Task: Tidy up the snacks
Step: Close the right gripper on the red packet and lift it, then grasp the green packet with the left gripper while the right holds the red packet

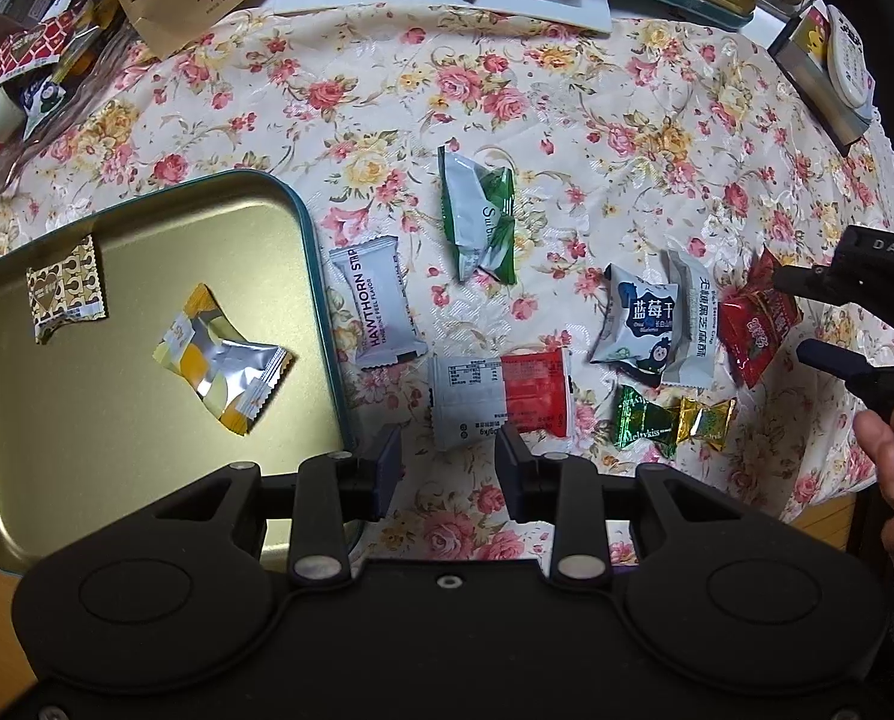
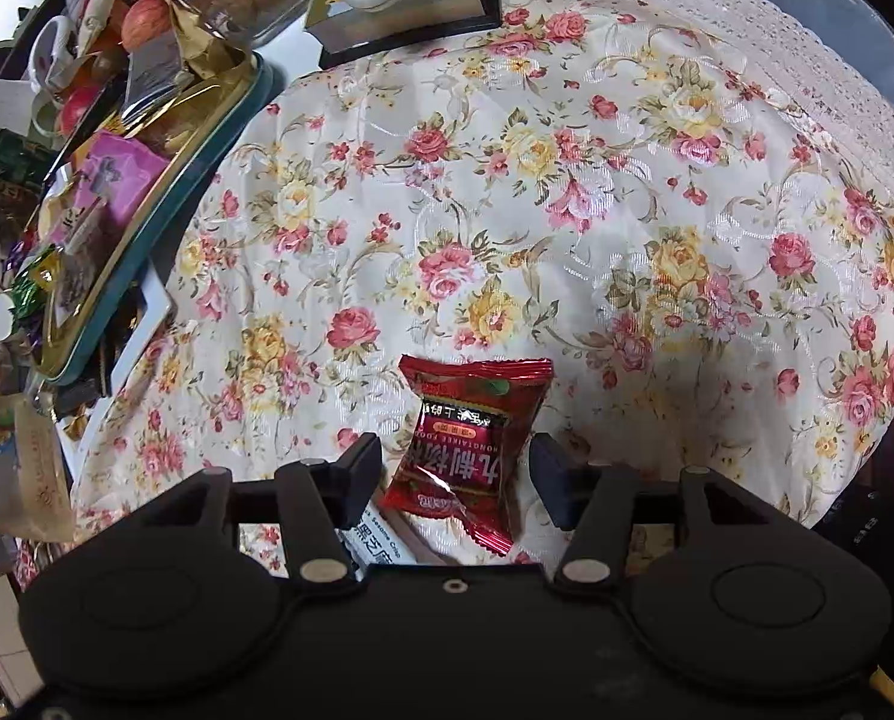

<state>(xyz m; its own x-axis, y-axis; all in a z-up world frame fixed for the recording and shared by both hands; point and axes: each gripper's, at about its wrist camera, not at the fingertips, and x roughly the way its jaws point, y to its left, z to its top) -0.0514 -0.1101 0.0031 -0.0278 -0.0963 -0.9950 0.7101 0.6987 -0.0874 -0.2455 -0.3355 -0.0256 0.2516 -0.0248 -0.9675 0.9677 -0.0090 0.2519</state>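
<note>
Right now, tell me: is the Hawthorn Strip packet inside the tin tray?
No, the Hawthorn Strip packet lies on the tablecloth beside the tin tray.

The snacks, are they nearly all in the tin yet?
Not yet. Two are in the tin tray: a yellow packet and a gold patterned one. The right hand-held gripper is open around the red packet, not squeezing it. The left hand-held gripper is open and empty. Several more, like the hawthorn strip, wait on the tablecloth.

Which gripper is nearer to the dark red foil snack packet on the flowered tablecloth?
Right. The right gripper has its open jaws on either side of the dark red foil snack packet. The left gripper hangs over the red-and-white packet, several packets away.
</note>
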